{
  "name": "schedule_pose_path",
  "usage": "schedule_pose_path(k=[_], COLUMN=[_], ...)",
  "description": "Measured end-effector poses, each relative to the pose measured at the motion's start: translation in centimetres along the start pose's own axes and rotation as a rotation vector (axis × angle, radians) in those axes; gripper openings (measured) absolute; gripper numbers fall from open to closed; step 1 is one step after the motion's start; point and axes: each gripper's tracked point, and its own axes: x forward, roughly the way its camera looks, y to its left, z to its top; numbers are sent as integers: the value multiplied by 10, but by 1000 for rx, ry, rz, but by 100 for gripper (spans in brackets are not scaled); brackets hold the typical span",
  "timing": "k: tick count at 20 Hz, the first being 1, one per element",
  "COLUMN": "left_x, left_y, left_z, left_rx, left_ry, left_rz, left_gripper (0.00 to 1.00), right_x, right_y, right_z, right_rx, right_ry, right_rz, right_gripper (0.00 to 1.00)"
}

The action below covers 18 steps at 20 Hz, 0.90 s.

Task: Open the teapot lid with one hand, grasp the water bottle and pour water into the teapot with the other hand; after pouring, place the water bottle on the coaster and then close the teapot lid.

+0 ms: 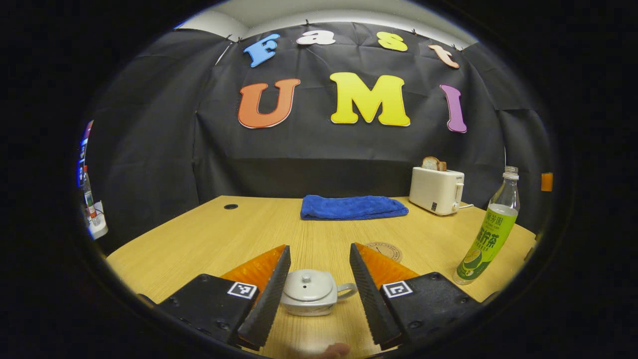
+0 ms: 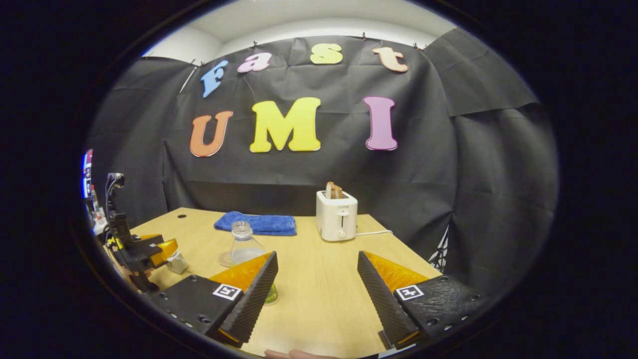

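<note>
Teapot (image 1: 313, 291): I see it low centre in the left gripper view, small, pale grey, squat, lid on with a round knob, on the table (image 1: 199, 234).
Left gripper (image 1: 319, 286): jaws spread wide, flanking the teapot, apart from it.
Water bottle (image 1: 491, 230): right edge, clear, green label, upright.
Coaster (image 1: 385, 250): round, beyond the teapot.
Right gripper (image 2: 316, 294): jaws wide apart, holding nothing.

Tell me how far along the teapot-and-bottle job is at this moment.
Nothing looks done yet. The teapot sits on the table with its lid on, between the open fingers of the left hand-held gripper, apparently lining up for the lid. The water bottle stands capless, ungrasped; the right hand-held gripper is open beside it. Left: lift lid, pour, set bottle on the coaster, close lid.
</note>
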Motion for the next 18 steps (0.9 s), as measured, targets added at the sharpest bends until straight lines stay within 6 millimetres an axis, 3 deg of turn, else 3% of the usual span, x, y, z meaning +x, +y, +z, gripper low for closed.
schedule_pose_path(k=[1,3,6,7,9,13,18], left_x=[2,7,11,9,10,13,10], left_y=[3,3,3,8,11,17,17], left_z=[-4,-14,-12,-13,-11,-9,0], left_rx=[-3,-2,22,32,50,52,17], left_ry=[13,46,38,37,27,13,-7], left_rz=[7,6,18,35,58,80,77], left_gripper=[68,62,54,40,26,9,5], right_x=[2,3,6,7,9,13,20], right_y=[0,4,11,14,24,48,56], right_z=[-2,-7,-11,-13,-20,-32,-39], right_rx=[5,11,-4,-5,-6,-27,-46], right_ry=[5,19,30,33,48,68,68], right_rz=[-4,-1,6,9,31,91,97], right_gripper=[96,96,96,96,96,96,96])
